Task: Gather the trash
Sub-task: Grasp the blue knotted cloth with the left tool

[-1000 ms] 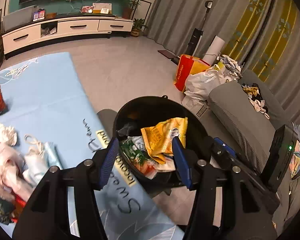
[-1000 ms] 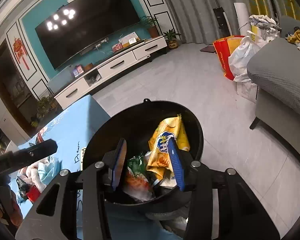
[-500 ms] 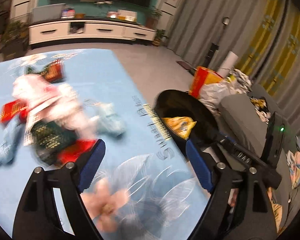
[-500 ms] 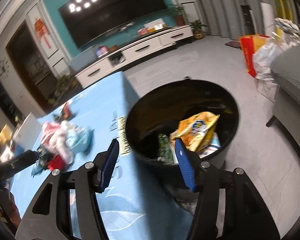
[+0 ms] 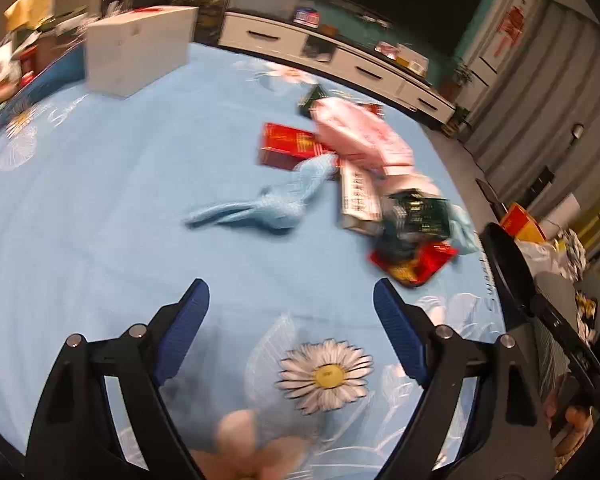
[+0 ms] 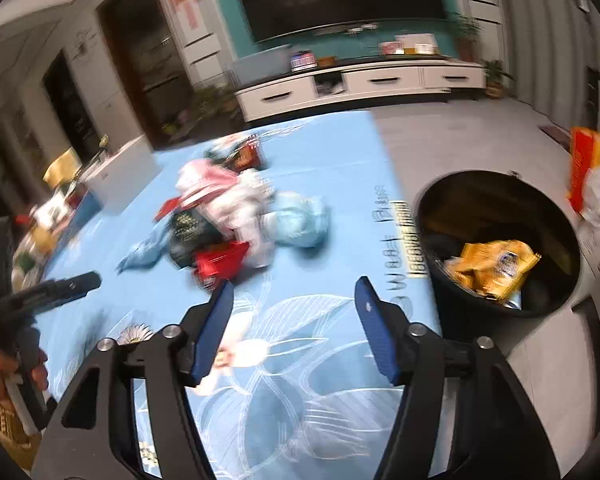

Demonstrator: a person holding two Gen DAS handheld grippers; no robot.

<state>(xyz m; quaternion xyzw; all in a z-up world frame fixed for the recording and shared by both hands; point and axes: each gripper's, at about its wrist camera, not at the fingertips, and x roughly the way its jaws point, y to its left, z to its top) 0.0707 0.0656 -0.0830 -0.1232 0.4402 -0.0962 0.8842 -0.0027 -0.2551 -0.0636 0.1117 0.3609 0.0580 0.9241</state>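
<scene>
A pile of trash lies on the light blue tablecloth (image 5: 100, 200): a red box (image 5: 288, 146), pink wrappers (image 5: 364, 136), a white carton (image 5: 358, 198), a dark green bag (image 5: 416, 214), a red packet (image 5: 416, 262) and a blue crumpled cloth (image 5: 276, 208). My left gripper (image 5: 288, 312) is open and empty above the cloth, short of the pile. My right gripper (image 6: 294, 308) is open and empty above the table's near part; the pile (image 6: 220, 216) lies ahead of it. The black bin (image 6: 496, 240), holding a yellow snack bag (image 6: 496, 264), stands on the floor at the right.
A white box (image 5: 136, 54) stands at the table's far left, with clutter (image 5: 16, 48) beyond it. The bin's rim (image 5: 504, 256) shows past the table's right edge. A white TV cabinet (image 6: 360, 84) lines the far wall. Bags (image 6: 592, 168) lie on the floor at the right.
Both grippers have swung left, away from over the bin to over the table. Both have opened wider. The trash pile now lies ahead of them.
</scene>
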